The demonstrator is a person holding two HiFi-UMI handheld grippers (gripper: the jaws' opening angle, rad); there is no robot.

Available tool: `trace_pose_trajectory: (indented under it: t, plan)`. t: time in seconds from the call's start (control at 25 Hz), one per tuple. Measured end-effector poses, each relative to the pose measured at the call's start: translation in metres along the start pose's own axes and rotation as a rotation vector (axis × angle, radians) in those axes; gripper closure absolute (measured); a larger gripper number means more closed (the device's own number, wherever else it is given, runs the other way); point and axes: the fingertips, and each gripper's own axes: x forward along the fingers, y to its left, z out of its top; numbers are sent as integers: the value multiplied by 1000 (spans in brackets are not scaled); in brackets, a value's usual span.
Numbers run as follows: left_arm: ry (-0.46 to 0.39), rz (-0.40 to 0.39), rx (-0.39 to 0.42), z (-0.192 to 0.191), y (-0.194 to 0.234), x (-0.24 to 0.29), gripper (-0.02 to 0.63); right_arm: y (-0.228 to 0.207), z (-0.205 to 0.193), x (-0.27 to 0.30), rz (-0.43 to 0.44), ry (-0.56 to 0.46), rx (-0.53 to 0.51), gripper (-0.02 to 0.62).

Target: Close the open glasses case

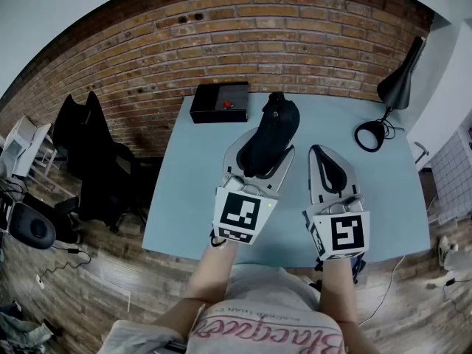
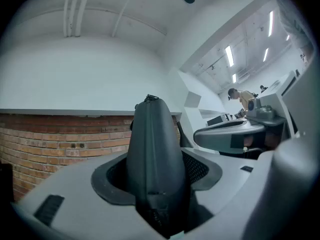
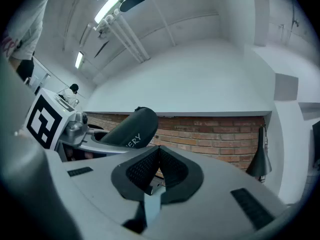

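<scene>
Head view: pale blue-grey surface [image 1: 188, 186] against a brick wall [image 1: 258, 43], wood floor [image 1: 88, 286] round it w/ loose cables at the left. Black chairs [image 1: 87, 142] stand left of the surface. Far-left corner of the surface has a black box [image 1: 219, 103] w/ a red spot on top. Far right is a black desk lamp [image 1: 398, 85], its round base on the surface. The left tool [image 1: 258, 157] is pinching the glasses case [image 1: 271, 127], which sticks out past the jaws toward the wall, over the far-centre of the surface. Can't tell if the case touches the surface. The right tool [image 1: 321, 153] is just right of it, apart from the case, jaws pressed together w/ nothing in them.

Left gripper view: the case fills the middle, gripped at its near end between both pads. Its seam faces the camera and the two halves look shut along it. Behind it are brick low at the left, plain white wall above, and a white ceiling. Off right the room opens into a further space w/ strip lights [image 2: 229, 55] and a person [image 2: 242, 98] far back. The right tool shows at the right edge.

Right gripper view: pads meet at the tips, nothing between them. The case is at the left, tilted, w/ white lettering on its side, next to the left tool's marker cube [image 3: 44, 119]. Brick runs across the back, white wall over it, and the lamp is at the right.
</scene>
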Motion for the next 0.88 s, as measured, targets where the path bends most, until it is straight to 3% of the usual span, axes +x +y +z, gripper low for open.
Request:
trace_pose_trajectory:
  t: [0.52,0.88]
  plan:
    - [31,-48,60,-7,3,-3,333,2,3,-1,0,-4,-6,577]
    - [86,-96,184,-13,-4,-6,333,14,39,-9,62,-140,25,575]
